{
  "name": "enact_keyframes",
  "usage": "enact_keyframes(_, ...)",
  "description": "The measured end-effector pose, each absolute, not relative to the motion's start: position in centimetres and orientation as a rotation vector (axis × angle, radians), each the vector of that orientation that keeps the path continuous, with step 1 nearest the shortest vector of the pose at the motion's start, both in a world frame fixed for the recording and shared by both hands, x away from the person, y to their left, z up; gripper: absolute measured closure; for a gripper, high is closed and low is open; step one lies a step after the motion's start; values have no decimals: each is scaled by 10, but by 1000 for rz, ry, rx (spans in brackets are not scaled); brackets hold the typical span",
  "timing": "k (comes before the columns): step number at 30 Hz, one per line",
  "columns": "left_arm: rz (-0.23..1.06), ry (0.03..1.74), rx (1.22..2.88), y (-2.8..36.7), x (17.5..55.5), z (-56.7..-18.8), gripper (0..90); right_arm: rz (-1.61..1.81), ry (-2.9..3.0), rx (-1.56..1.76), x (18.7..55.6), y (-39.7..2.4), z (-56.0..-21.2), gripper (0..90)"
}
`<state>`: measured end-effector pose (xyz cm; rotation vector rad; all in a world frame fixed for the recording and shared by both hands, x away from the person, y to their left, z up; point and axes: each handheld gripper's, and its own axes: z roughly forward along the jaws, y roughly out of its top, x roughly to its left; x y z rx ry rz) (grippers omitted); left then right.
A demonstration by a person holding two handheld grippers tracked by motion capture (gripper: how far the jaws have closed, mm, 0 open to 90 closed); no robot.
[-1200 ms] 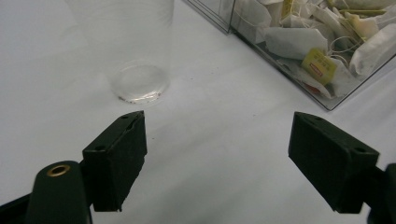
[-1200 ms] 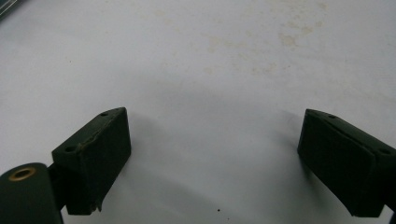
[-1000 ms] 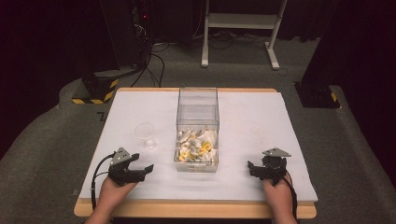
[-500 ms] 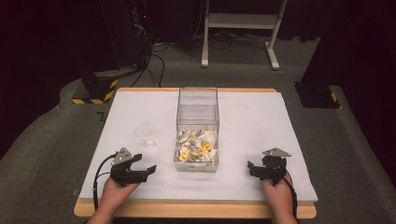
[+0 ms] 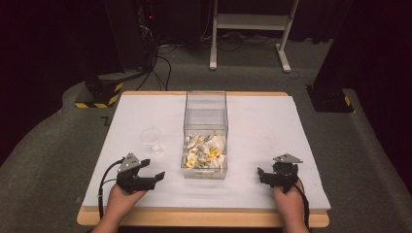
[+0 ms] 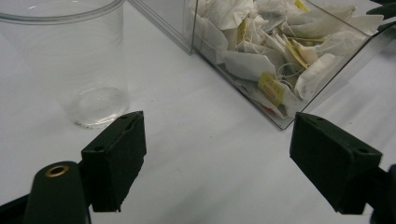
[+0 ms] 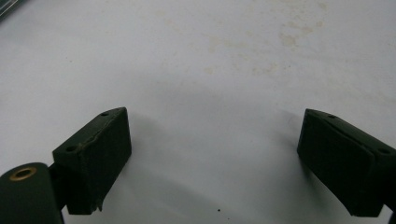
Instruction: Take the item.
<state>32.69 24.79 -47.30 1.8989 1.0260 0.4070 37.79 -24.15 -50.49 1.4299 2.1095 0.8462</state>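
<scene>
A clear plastic box (image 5: pixel 205 133) stands mid-table, its near end heaped with white tea bags (image 5: pixel 204 150) carrying yellow tags. The same box (image 6: pixel 322 79) and tea bags (image 6: pixel 271 51) appear in the left gripper view, beyond the jaws. A clear plastic cup (image 5: pixel 151 140) stands upright left of the box; up close the cup (image 6: pixel 74 60) is empty. My left gripper (image 5: pixel 154 177) rests on the table near the front left, open, nothing between its jaws (image 6: pixel 219 168). At the front right, my right gripper (image 5: pixel 261 174) is open over bare white tabletop (image 7: pixel 212 158).
The white table top (image 5: pixel 272 121) has a wooden front edge (image 5: pixel 204 218). Faint yellowish stains (image 7: pixel 261 42) mark the surface ahead of the right gripper. Beyond the table lie grey carpet, cables (image 5: pixel 155 63) and a white stand (image 5: pixel 252 29).
</scene>
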Motion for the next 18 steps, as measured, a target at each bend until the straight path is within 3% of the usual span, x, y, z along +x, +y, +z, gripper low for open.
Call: enact_keyframes(18,410,948,1879,239,330,-458,206,847,2110,1429,378,-242,-505,97)
